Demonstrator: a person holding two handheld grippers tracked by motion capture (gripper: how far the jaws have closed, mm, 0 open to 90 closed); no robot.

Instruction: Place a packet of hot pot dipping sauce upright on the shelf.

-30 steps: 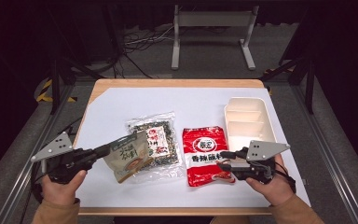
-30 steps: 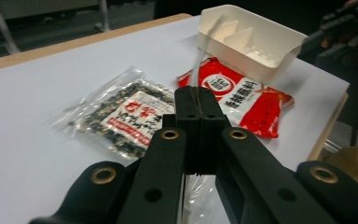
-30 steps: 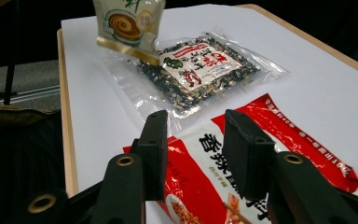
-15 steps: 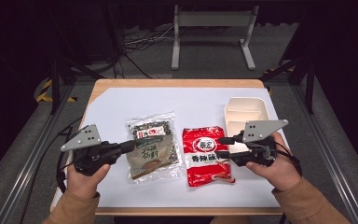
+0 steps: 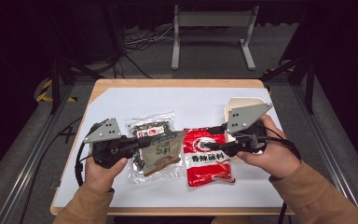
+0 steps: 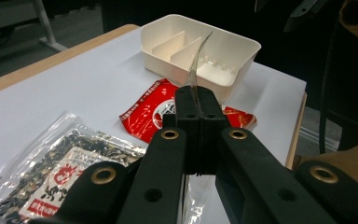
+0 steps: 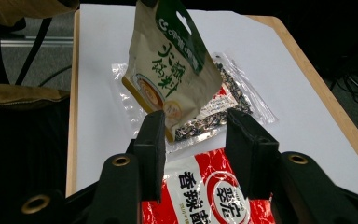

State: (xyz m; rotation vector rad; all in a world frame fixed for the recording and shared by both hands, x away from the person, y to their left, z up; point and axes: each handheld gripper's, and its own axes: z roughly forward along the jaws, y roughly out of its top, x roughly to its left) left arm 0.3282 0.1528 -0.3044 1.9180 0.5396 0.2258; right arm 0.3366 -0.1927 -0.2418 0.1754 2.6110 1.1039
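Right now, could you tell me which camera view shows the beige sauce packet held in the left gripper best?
The right gripper view: the beige sauce packet hangs face-on, print legible, above the seaweed bag. The high view shows it flat and small at the left gripper. The left gripper view catches just its thin edge above the shut jaws.

Two tan sleeves cover the person's forearms. Each black gripper, left gripper (image 5: 168, 139) and right gripper (image 5: 206, 145), carries a grey three-cornered plate, brass rivets and a black cable.
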